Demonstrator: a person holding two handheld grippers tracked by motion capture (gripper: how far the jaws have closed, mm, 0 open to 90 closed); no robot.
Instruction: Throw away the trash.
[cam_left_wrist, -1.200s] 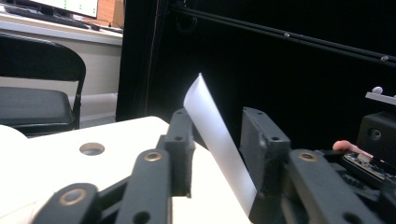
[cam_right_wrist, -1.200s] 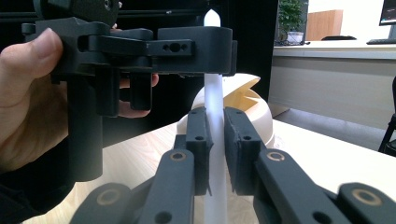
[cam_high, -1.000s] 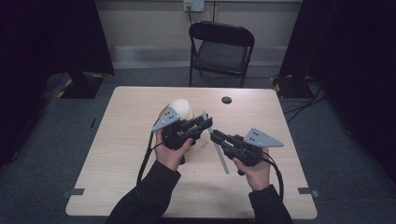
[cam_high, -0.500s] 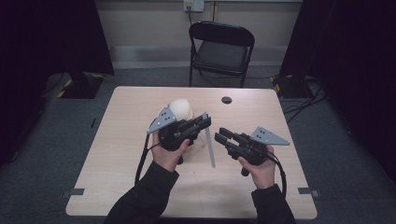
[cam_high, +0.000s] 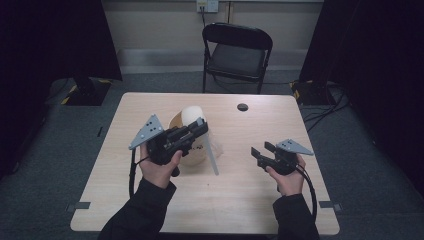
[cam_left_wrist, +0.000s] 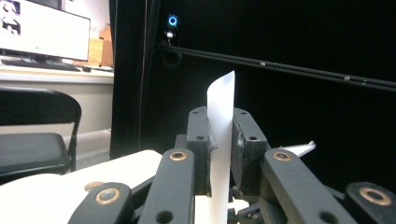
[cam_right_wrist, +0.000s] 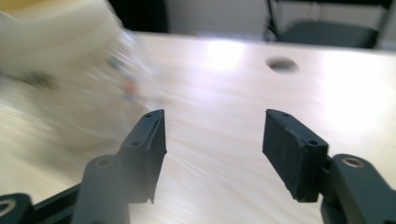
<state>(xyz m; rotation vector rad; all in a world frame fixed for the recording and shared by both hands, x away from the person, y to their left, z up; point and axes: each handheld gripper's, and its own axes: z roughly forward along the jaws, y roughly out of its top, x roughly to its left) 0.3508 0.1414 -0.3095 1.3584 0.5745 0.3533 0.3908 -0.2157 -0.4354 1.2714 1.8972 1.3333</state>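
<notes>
Pinching white strip between left claw jaws.

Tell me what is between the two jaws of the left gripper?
The left gripper is shut on a thin white sheet, which stands upright above the jaws. The jaws cover its clamped part, and its lower end is out of frame.

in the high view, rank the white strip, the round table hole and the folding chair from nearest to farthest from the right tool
Measured from the right tool in the high view:
1. White strip: to its left, pinched in the left tool, hanging to the table.
2. Round table hole: farther along the table, near its far edge.
3. Folding chair: beyond the table, on the floor.
</notes>
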